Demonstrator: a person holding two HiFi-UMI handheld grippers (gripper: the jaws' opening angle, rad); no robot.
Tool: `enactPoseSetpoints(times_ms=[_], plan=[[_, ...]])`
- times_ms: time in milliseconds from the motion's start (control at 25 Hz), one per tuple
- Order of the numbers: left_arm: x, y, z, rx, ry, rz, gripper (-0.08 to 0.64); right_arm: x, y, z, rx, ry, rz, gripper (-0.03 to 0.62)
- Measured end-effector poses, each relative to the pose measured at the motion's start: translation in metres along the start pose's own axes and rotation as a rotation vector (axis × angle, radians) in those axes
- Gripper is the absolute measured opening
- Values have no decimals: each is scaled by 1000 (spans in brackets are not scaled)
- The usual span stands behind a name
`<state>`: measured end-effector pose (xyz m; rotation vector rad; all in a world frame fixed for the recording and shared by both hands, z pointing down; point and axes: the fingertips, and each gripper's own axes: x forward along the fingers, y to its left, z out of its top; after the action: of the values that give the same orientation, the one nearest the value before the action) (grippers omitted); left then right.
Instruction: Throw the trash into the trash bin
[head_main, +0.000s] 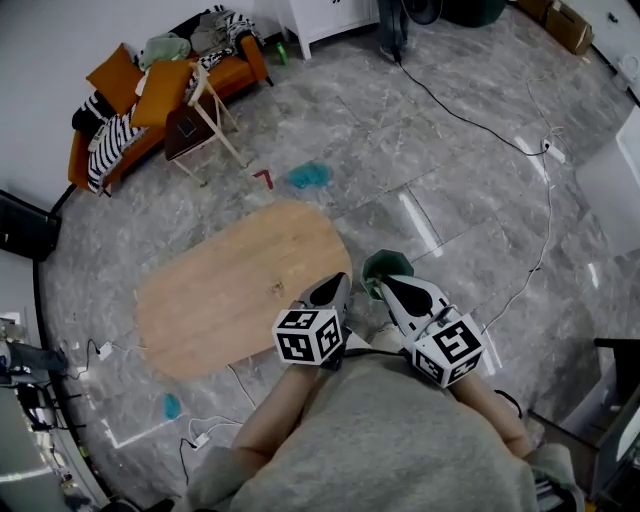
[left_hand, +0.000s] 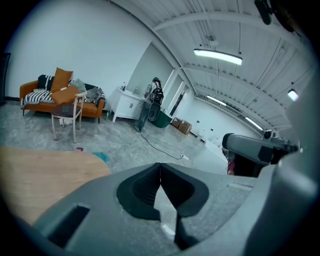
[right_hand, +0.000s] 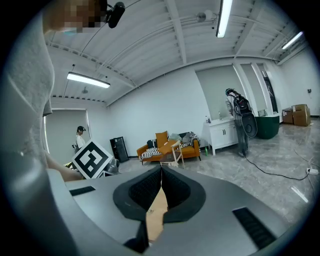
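The person in a grey sweater (head_main: 400, 440) is holding both forearms bent in close to the chest, with the two grippers side by side and pointing forward and slightly downward at the near right end of the oval light-wood tabletop (head_main: 230, 290). The left gripper (head_main: 341, 280) is carrying its jaws pressed together with nothing between them. The right gripper (head_main: 386, 284), just beside it, is likewise showing its jaws closed tip to tip and empty. Just beyond the right gripper's tips a dark green rounded object (head_main: 384, 264) is sitting on the grey marble floor (head_main: 450, 170). It is partly hidden, and whether it is a container cannot be told. A teal crumpled piece of trash (head_main: 308, 176) is lying on the floor past the far end of the tabletop, with a small red scrap (head_main: 264, 178) just beside it. A second teal scrap (head_main: 172, 405) is lying near the tabletop's near left side among white cables (head_main: 215, 432). Far off by the wall a large dark green tub (right_hand: 267, 126) is standing near a white cabinet (right_hand: 223, 134); its contents cannot be made out.
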<state>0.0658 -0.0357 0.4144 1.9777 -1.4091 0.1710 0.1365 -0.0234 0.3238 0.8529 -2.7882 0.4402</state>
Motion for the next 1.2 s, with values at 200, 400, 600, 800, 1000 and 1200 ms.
enactPoseSetpoints(times_ms=[200, 400, 600, 800, 1000, 1200], plan=[[-20, 40, 6, -12, 6, 26, 11, 36, 29, 1, -8, 24, 37, 9], [-40, 78, 15, -32, 4, 53, 11, 70, 56, 5, -28, 47, 72, 9], [-58, 116, 17, -59, 9, 86, 11, 100, 80, 4, -33, 72, 103, 9], [-74, 149, 18, -81, 5, 114, 11, 124, 101, -3, -26, 105, 129, 9], [-85, 174, 18, -99, 1, 145, 11, 147, 118, -9, -18, 137, 164, 9], [-96, 202, 10, -126, 6, 178, 11, 167, 135, -25, -23, 173, 184, 9]])
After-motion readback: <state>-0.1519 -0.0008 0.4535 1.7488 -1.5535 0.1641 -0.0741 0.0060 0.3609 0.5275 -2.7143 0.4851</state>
